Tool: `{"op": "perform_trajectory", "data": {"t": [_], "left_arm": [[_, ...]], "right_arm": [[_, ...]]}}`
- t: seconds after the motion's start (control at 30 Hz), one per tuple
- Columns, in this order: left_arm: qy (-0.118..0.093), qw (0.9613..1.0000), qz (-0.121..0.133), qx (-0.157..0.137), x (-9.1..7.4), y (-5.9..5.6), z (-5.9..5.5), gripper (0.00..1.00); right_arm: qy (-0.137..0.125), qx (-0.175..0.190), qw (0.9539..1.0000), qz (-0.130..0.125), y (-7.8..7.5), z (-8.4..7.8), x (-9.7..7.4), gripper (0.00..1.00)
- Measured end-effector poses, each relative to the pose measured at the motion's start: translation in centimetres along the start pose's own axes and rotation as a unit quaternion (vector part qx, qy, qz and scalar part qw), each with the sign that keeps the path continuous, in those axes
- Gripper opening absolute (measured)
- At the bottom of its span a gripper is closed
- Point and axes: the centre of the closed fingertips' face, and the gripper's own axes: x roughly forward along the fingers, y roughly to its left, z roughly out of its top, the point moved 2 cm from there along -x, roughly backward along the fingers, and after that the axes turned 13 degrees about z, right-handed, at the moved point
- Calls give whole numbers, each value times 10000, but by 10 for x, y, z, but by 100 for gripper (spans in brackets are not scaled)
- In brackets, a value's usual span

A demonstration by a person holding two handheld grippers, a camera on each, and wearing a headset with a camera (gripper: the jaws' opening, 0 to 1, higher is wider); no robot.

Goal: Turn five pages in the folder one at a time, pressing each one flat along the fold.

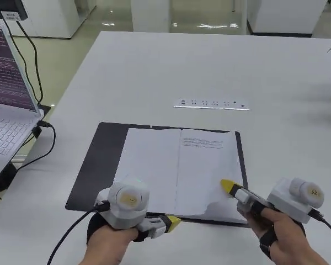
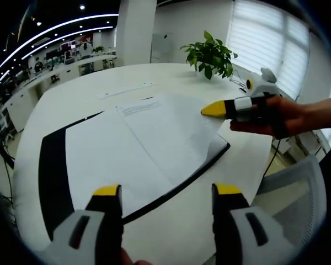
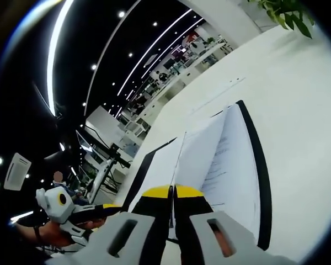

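On the white table (image 1: 209,61) a laptop (image 1: 5,110) sits at 9 o'clock and a power strip (image 1: 212,104) at 12 o'clock of the black folder (image 1: 94,165), which lies open near the front edge, showing white pages. The left gripper (image 2: 168,193) hovers at its 6 o'clock edge, jaws wide and empty. At 4 o'clock the right gripper (image 3: 172,192), jaws together, pinches the lifted corner of the right-hand page (image 1: 209,165), with bare tabletop beyond.

folder (image 1: 94,165) | black, open flat on table (image 1: 154,66) | right page (image 1: 207,165) corner lifted
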Motion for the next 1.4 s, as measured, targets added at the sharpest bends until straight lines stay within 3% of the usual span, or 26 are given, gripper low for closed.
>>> {"op": "perform_trajectory", "data": {"t": [0.23, 0.63, 1.4], "left_arm": [[-105, 9997, 83, -220, -10, 12, -4, 67], [-151, 9991, 239, -330, -29, 27, -15, 68], [-331, 9963, 548, -569, -56, 70, -18, 69]], "right_arm": [[45, -112, 9999, 114, 16, 1, 18, 0], [226, -212, 9990, 337, 38, -8, 49, 0], [683, -218, 9944, 773, 79, -35, 114, 0]]}}
